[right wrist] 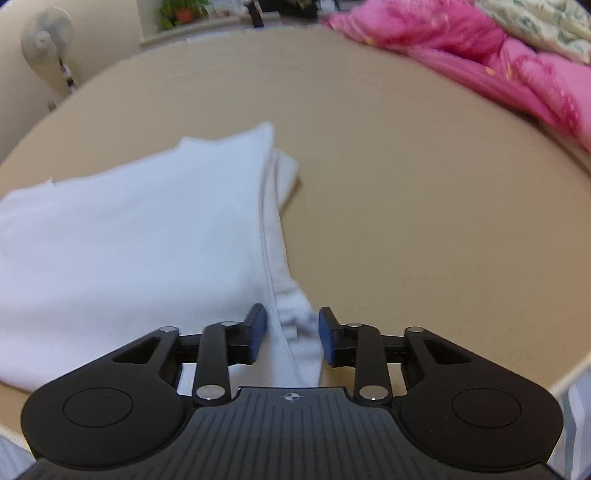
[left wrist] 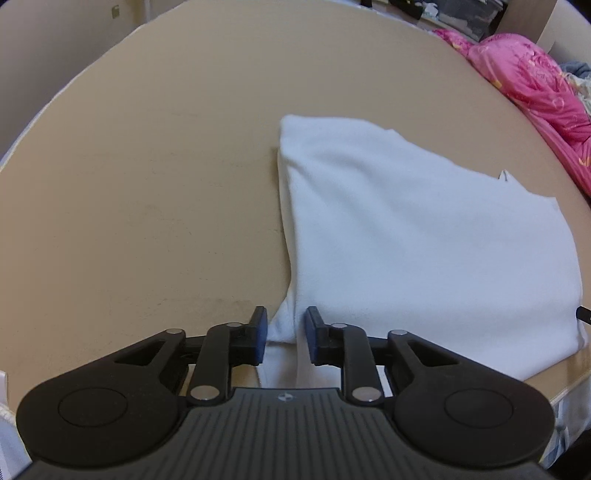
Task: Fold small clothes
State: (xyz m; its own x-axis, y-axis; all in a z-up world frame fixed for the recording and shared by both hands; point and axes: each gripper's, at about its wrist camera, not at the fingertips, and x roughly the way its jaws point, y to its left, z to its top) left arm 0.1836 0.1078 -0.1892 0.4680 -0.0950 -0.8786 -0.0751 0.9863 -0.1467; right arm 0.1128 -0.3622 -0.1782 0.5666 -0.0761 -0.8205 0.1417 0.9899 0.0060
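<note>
One white garment [left wrist: 424, 236] lies on one tan table [left wrist: 166, 184], folded into a rough rectangle, and two grippers meet it at its near corners, one per view. In the left wrist view the cloth fills the right half of the tabletop, its left edge running from the far corner down to the near one. The left gripper [left wrist: 282, 332] sits at that near left corner with its blue-padded fingers [left wrist: 261, 332] narrowly apart and a thin tongue of white fabric standing between them; the pads look to be just touching the cloth on both sides, though whether they pinch it firmly cannot be told. At the far right of that view lies one pink quilt [left wrist: 535, 96], bunched along the table's edge.

The right wrist view mirrors this: the white garment [right wrist: 129, 240] covers the left half, and a stitched seam runs down its right edge toward the camera. The right gripper [right wrist: 291, 332] straddles the near right corner, fingers [right wrist: 258, 332] set a little wider, with bunched fabric lying between them and a slim gap at each pad. Only this view shows one standing fan [right wrist: 44, 37] at far left, one potted plant [right wrist: 184, 11] on a far ledge, and a pale patterned blanket [right wrist: 543, 26] beyond the pink quilt [right wrist: 498, 59]
</note>
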